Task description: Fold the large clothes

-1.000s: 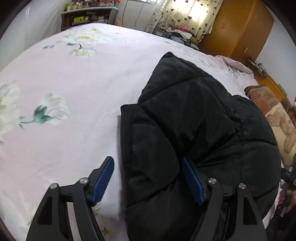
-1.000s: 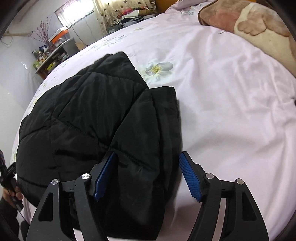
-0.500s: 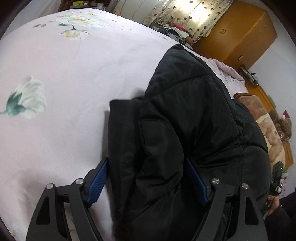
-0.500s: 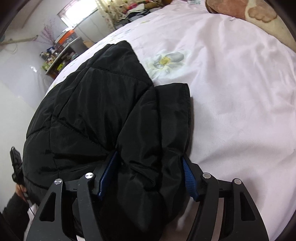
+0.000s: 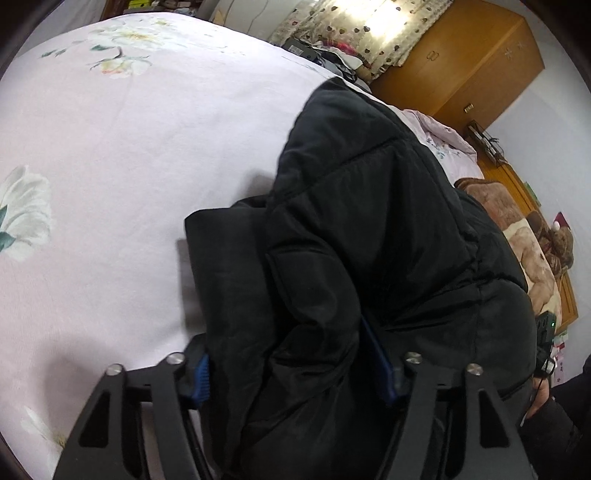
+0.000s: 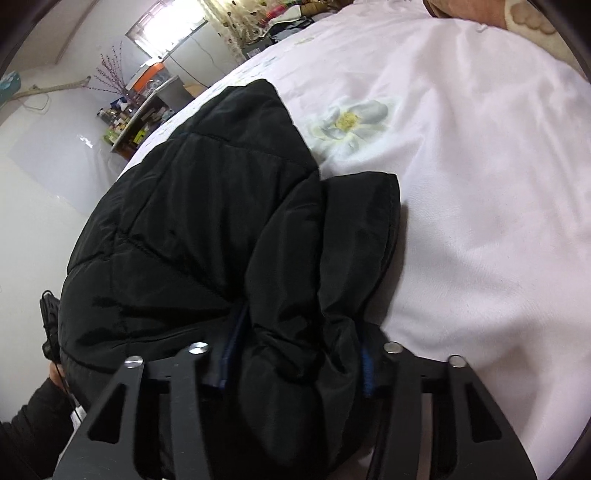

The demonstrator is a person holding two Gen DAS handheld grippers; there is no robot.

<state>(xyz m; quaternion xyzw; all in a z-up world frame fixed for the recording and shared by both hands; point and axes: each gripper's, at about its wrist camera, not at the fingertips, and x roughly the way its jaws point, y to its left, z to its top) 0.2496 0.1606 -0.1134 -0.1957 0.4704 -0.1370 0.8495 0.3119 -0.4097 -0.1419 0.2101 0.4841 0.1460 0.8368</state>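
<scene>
Black quilted fabric: a padded jacket (image 5: 388,236) is lying on the bed (image 5: 129,147), partly folded, with one thick fold bunching up at the near edge.
Jacket position: it is resting on the pink flowered sheet, with a printed white flower (image 6: 351,122) lying just beyond its far corner in the right wrist view.
Left tongs (image 5: 291,363): the jaws are closing around the near edge of the jacket; the blue pads (image 5: 380,365) are sitting against both sides of a puffy fold, and the fabric is bulging up between them.
Right tongs (image 6: 295,358): the jaws are closing likewise on the other near corner of the jacket; the fold is creasing and pinching between the blue pads (image 6: 365,369).
Grip reading: both pairs are pressing on the jacket fabric, with padding filling the whole gap.
Person: a dark sleeve and hand (image 6: 55,373) are showing beside the jacket at the edge of the bed, holding the other tool.
Beyond the jacket: a brown and cream blanket (image 5: 532,251) is lying on the bed, and a wooden wardrobe (image 5: 461,62) is standing past it, beside a lit curtain (image 5: 369,33).
Far side of the bed from the jacket: a cluttered shelf (image 6: 136,122) is standing against the white wall.
</scene>
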